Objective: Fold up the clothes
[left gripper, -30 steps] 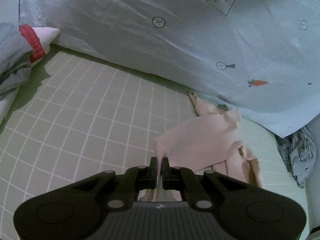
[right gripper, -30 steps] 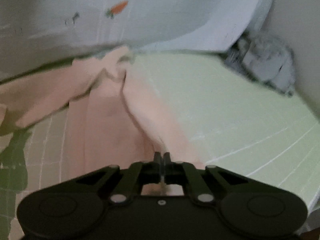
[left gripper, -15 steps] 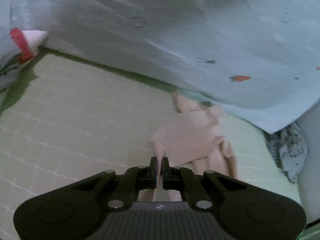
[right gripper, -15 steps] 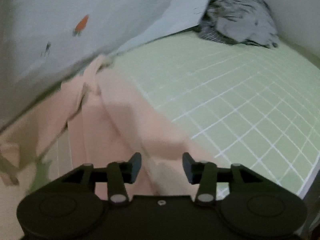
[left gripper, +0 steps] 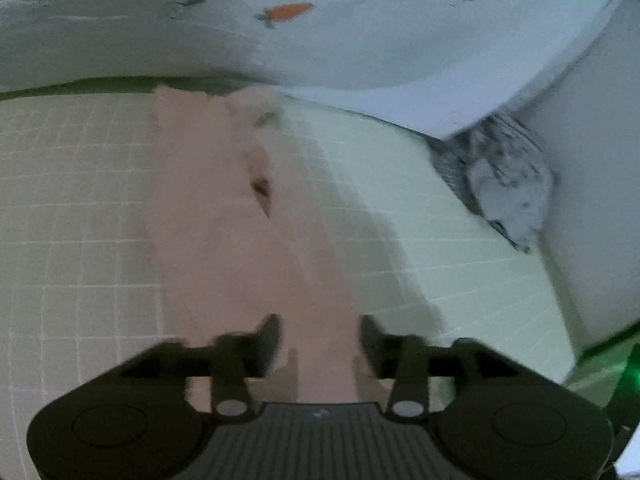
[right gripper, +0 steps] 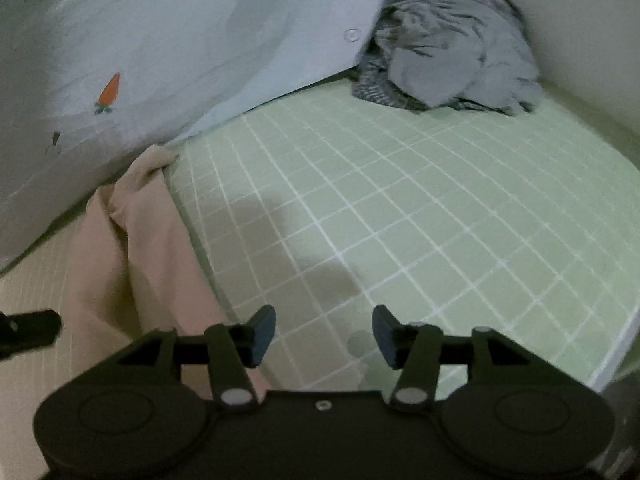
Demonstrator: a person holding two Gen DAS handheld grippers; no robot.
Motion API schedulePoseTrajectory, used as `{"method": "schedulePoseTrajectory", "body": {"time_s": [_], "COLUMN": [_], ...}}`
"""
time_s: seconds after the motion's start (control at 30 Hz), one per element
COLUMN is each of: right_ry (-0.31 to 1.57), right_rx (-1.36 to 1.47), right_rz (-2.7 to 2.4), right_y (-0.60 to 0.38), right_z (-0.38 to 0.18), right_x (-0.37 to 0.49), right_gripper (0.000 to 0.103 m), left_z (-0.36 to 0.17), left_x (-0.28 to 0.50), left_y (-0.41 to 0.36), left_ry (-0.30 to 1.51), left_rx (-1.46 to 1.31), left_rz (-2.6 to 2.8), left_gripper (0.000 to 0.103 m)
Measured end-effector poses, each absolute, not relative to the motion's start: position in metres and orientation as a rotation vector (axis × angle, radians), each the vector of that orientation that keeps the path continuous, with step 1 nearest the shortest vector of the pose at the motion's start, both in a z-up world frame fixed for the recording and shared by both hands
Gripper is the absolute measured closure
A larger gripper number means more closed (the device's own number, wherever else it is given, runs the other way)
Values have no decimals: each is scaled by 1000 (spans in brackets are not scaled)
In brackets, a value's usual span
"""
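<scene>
A pale pink garment (left gripper: 224, 216) lies as a long strip on the green gridded mat (left gripper: 72, 208), reaching back to the blue sheet. My left gripper (left gripper: 320, 340) is open right above its near end, with cloth showing between the fingers. In the right wrist view the pink garment (right gripper: 148, 240) lies at the left on the mat (right gripper: 400, 200). My right gripper (right gripper: 324, 334) is open and empty over bare mat just right of the garment. The tip of the left gripper (right gripper: 28, 330) shows at the left edge.
A light blue sheet with carrot prints (left gripper: 320, 32) hangs along the back; it also shows in the right wrist view (right gripper: 160, 60). A crumpled grey striped garment (right gripper: 452, 64) lies in the back right corner by the wall; it also shows in the left wrist view (left gripper: 504, 184). The mat's right edge (right gripper: 616, 336) is close.
Both grippers have opened and let go of the pink garment, which now lies flat as a strip. The left gripper has swung right; the right gripper has moved right off the cloth.
</scene>
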State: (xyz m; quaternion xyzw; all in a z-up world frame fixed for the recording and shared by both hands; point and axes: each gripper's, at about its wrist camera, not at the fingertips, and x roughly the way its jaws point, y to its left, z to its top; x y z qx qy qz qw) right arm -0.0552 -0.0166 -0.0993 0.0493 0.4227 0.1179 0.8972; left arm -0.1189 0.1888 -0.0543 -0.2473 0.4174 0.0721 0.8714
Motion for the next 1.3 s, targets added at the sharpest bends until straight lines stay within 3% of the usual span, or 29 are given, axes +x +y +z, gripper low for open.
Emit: {"method": "schedulePoseTrajectory", "body": {"time_s": [0.1, 0.3, 0.43, 0.5, 0.57, 0.63, 0.67, 0.97, 1.07, 1.17, 1.2, 1.23, 1.3], "right_ry": [852, 873, 937, 957, 942, 926, 919, 801, 852, 962, 973, 974, 946], "right_rx": [53, -8, -49, -78, -98, -117, -127, -104, -77, -118, -120, -123, -132], "right_rz": [337, 581, 710, 742, 761, 780, 789, 772, 716, 674, 655, 644, 650], "right_y": [-14, 25, 56, 67, 70, 72, 74, 47, 34, 27, 26, 25, 25], "right_z": [-98, -108, -125, -132, -130, -128, -127, -87, -93, -119, -123, -125, -124], "right_x": [-48, -49, -56, -60, -64, -69, -71, -77, -68, -62, -62, -62, -62], "right_gripper": [21, 20, 41, 44, 55, 90, 96, 100, 100, 94, 81, 59, 40], "left_z": [-54, -64, -66, -65, -65, -65, -65, -76, -86, -97, -100, -103, -108], "left_x": [-130, -166, -194, -202, -208, -212, -213, -197, -185, -173, -169, -167, -161], "left_y": [191, 200, 203, 206, 208, 207, 208, 192, 181, 171, 169, 167, 164], "left_ry": [848, 877, 901, 899, 895, 889, 888, 896, 924, 958, 968, 975, 988], "left_rx": [-526, -552, -548, -542, -545, -554, -557, -570, -568, -563, -560, -557, -561], "left_rz": [285, 496, 570, 598, 623, 637, 637, 568, 530, 503, 499, 496, 488], "left_gripper": [34, 28, 28, 27, 27, 27, 27, 27, 27, 26, 25, 23, 21]}}
